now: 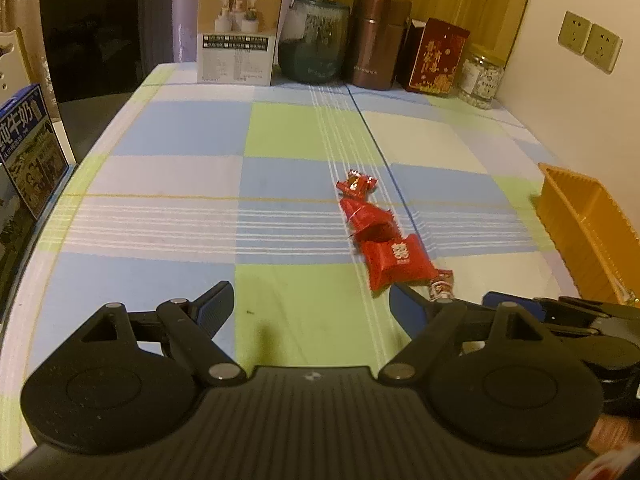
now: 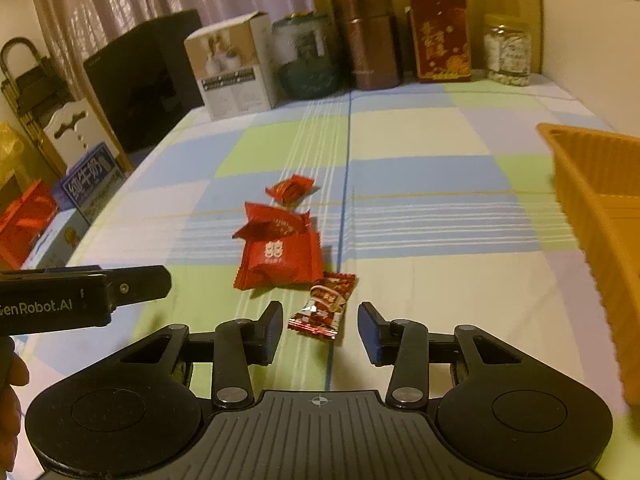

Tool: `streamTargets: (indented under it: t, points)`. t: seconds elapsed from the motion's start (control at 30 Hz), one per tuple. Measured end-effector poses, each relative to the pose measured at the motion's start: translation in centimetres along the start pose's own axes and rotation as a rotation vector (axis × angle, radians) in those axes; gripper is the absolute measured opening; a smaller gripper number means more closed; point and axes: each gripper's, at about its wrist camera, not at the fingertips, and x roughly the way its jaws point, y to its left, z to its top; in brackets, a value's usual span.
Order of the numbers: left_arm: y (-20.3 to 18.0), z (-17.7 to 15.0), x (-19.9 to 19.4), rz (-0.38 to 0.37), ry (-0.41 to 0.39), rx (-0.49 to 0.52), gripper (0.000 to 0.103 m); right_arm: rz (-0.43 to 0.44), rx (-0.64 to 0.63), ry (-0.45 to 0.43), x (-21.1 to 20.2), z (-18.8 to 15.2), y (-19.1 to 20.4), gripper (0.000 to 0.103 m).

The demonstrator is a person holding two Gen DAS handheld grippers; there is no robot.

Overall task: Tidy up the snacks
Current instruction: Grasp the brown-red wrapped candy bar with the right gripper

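Note:
Several red snack packets lie in a row on the checked tablecloth. The largest red packet point(image 2: 280, 258) point(image 1: 396, 264) has a white emblem. Two smaller red packets point(image 2: 276, 224) point(image 2: 290, 190) lie beyond it. A dark red and white candy point(image 2: 324, 306) lies nearest, partly between the fingers of my right gripper point(image 2: 318, 330), which is open. My left gripper point(image 1: 312, 310) is open and empty, just left of the big packet. An orange tray point(image 2: 592, 200) point(image 1: 588, 232) stands at the right.
Along the back wall stand a white box point(image 1: 240, 32), a dark green jar point(image 1: 314, 38), a brown canister point(image 1: 378, 40), a red box point(image 1: 436, 56) and a glass jar point(image 1: 480, 76). A black case point(image 1: 92, 36) and milk carton point(image 1: 28, 148) stand left.

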Motion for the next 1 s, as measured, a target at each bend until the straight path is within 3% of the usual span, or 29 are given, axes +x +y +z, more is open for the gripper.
streamTargets:
  t: [0.37,0.6,0.63,1.0]
  points:
    - [0.6,-0.6,2.3,-0.023,0.000,-0.010,0.083,-0.043,-0.051,-0.007,3.2,0.0,0.6,0.032]
    - [0.1,-0.9,3.0,-0.040,0.015,-0.002,0.083,-0.043,-0.080,-0.015,3.0,-0.1,0.3,0.026]
    - [0.0,-0.9,3.1,-0.044,0.016,0.000,0.083,-0.044,-0.077,-0.022,2.7,0.0,0.1,0.017]
    - [-1.8,-0.8,3.8,-0.089,0.022,0.026,0.083,-0.124,-0.042,-0.014,0.8,0.5,-3.6,0.017]
